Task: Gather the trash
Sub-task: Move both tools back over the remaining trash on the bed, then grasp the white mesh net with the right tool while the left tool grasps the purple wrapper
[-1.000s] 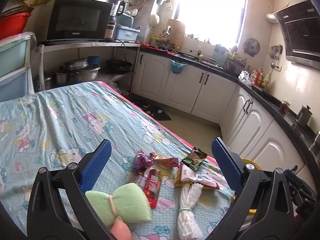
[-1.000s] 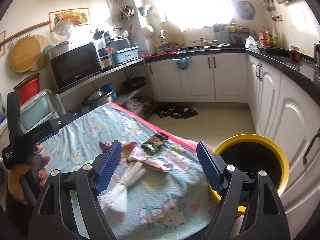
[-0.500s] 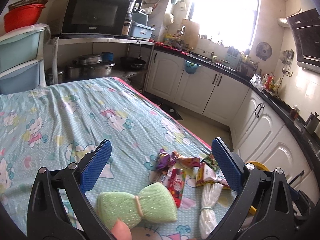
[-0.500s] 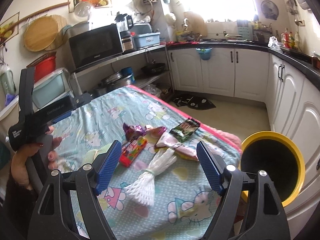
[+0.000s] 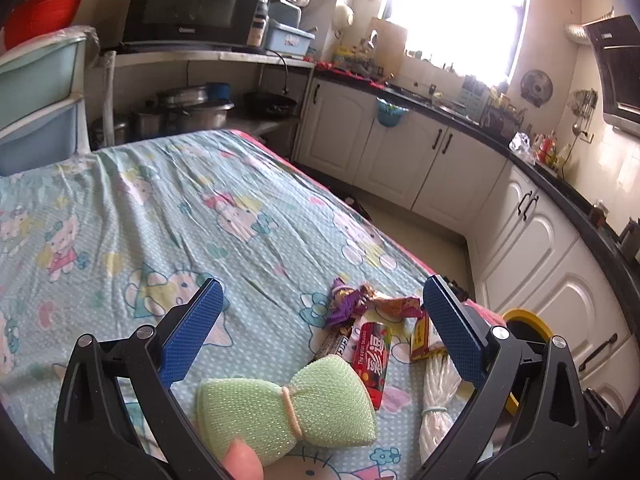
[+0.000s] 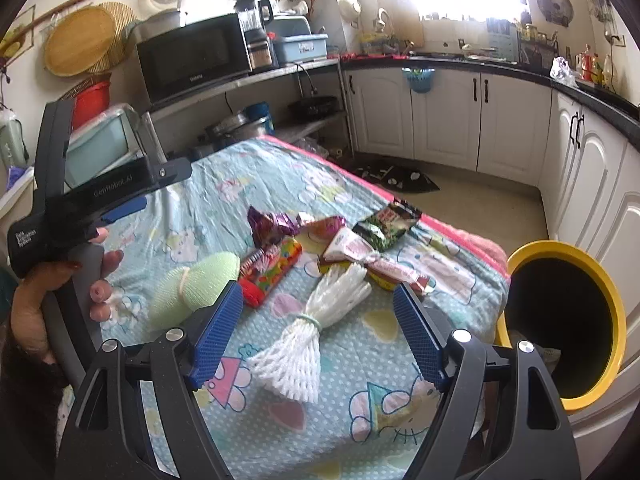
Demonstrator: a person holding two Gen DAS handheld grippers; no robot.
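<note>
Left gripper (image 5: 320, 320) held open above cartoon-print cloth (image 5: 160, 220) — green mesh sponge (image 5: 288, 404), red candy wrapper (image 5: 372, 356), white foam net (image 5: 438, 408) framed between jaws.

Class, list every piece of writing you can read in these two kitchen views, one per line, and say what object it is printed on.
"GenRobot.AI": side of the left gripper, seen in the right wrist view.
"Galanz", only roughly legible: microwave door.
"The color", partly readable: red candy pack.
Too small or blurred: the white label on the left gripper's rear, the dark green snack packet, the pink wrapper, the blue box on the shelf.
</note>
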